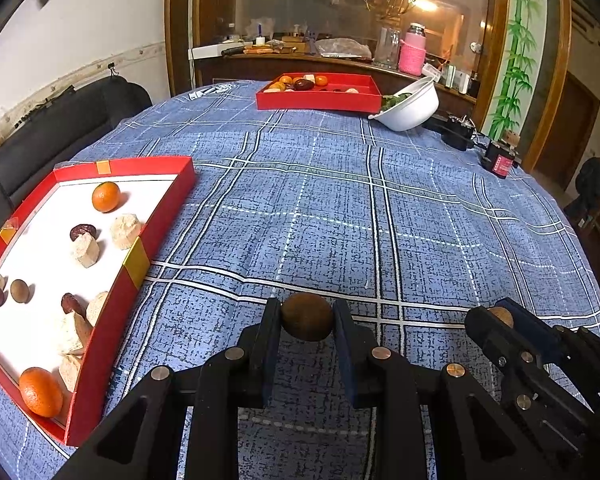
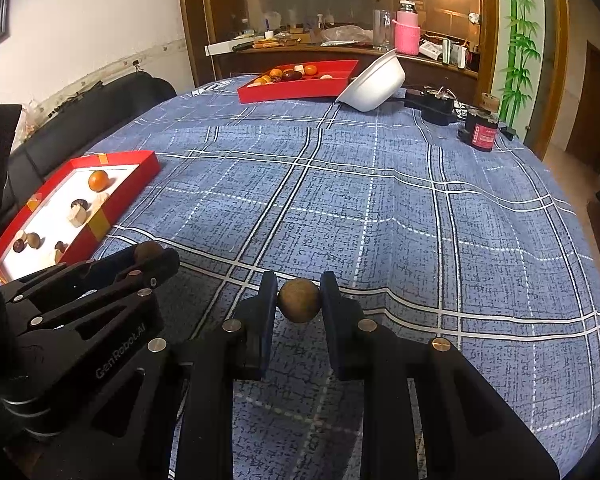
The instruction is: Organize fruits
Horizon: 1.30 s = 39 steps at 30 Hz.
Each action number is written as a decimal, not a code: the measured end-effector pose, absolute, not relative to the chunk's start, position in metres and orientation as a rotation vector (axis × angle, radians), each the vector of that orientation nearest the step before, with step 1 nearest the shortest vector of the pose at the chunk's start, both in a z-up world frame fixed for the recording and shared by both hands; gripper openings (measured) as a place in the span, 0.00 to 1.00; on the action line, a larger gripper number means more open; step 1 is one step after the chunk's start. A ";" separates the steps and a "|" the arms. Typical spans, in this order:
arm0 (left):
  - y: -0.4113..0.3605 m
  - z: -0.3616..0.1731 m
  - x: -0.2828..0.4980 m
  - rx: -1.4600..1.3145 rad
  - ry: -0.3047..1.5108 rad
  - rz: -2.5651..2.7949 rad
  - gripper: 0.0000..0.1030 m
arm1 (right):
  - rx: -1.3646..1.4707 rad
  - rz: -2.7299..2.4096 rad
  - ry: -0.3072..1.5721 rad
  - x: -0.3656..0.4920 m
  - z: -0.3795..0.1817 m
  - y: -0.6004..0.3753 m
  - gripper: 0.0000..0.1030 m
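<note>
My left gripper [image 1: 307, 316] is shut on a round brown fruit [image 1: 307, 317], held above the blue checked tablecloth. My right gripper [image 2: 299, 300] is shut on a second round brown fruit [image 2: 299, 301]. Each gripper shows in the other's view: the right one [image 1: 500, 316] at lower right, the left one [image 2: 150, 254] at lower left. A red box with a white floor [image 1: 156, 216] lies to the left; it holds oranges [image 1: 106, 197], pale chunks [image 1: 125, 231], dark red fruits and a small brown fruit [image 1: 19, 290]. It also shows in the right wrist view [image 2: 132, 184].
A second red tray [image 1: 320, 100] with mixed fruit stands at the table's far side, a tilted white bowl [image 1: 414, 108] with greens next to it. Black devices and a red-labelled box [image 1: 500, 162] lie at the far right edge. A black sofa [image 1: 60, 128] runs along the left.
</note>
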<state>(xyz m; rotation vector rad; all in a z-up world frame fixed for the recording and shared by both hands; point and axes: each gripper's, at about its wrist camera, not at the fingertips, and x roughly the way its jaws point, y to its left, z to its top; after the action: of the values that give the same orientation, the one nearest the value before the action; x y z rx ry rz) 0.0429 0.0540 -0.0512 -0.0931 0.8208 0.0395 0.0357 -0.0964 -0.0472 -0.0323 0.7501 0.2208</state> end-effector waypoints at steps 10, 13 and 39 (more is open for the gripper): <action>0.054 -0.050 0.042 -0.092 0.814 0.040 0.25 | -0.033 0.221 0.750 0.035 -0.047 -0.096 0.20; 0.055 -0.049 0.041 -0.091 0.810 0.042 0.25 | -0.034 0.222 0.748 0.035 -0.047 -0.096 0.20; 0.062 -0.031 0.020 -0.056 0.764 0.075 0.24 | -0.055 0.224 0.720 0.032 -0.045 -0.093 0.20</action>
<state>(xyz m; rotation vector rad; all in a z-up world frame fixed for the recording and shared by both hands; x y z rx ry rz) 0.0198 0.0618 -0.0313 -0.0561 0.7642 0.0746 0.0321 -0.0929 -0.0450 -0.0552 0.7202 0.2244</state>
